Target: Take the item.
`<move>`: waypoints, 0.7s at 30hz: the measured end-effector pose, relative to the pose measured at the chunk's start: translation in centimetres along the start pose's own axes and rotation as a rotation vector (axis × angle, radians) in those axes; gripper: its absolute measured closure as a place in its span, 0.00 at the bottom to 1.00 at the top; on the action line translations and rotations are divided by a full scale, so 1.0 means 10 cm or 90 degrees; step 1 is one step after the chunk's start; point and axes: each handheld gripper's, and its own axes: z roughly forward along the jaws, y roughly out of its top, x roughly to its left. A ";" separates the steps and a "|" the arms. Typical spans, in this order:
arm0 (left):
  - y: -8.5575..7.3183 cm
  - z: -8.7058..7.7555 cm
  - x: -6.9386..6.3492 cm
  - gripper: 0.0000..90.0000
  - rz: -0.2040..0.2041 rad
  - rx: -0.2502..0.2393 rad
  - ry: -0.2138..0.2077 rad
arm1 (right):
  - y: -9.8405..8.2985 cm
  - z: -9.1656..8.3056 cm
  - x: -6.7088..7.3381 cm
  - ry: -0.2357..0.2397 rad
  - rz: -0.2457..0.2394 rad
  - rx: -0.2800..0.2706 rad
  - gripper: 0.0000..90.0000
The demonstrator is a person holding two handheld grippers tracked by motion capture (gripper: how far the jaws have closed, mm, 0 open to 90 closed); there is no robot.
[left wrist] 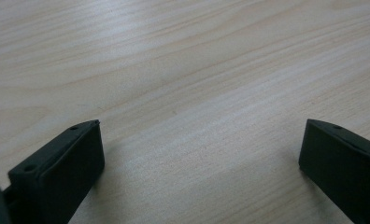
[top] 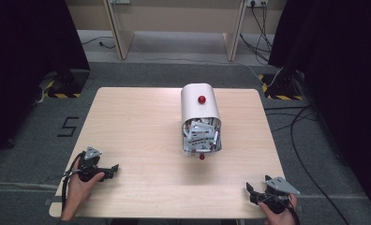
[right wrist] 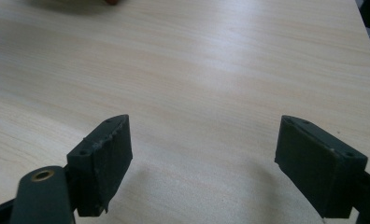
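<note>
A white metal canister (top: pixel 200 107) with a red knob (top: pixel 201 99) lies on its side in the middle of the wooden table (top: pixel 137 122), its mouth toward me. Several small white packets (top: pixel 201 136) fill that mouth. A second red knob (top: pixel 202 157) shows just below the mouth. My left gripper (top: pixel 112 169) rests at the near left corner, held by a hand, and stands open (left wrist: pixel 199 135) over bare wood. At the near right edge my right gripper (top: pixel 250 191) is also open (right wrist: pixel 204 133), with nothing between its jaws.
Dark curtains hang on both sides. Cables (top: pixel 296 122) trail over the grey floor to the right. Wooden desk legs (top: pixel 118 33) stand beyond the table. A stand base with hazard tape (top: pixel 59 89) sits at the far left.
</note>
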 end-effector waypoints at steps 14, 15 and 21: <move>0.00 0.00 0.00 0.00 0.000 0.000 0.000 | 0.09 -0.04 0.05 0.002 -0.024 -0.009 0.26; 0.00 0.00 0.00 0.00 0.000 0.000 0.000 | 0.11 -0.03 0.06 0.003 -0.027 -0.010 0.27; 0.00 0.00 0.00 0.00 0.000 0.000 0.000 | 0.18 -0.04 0.08 0.009 -0.030 -0.014 0.29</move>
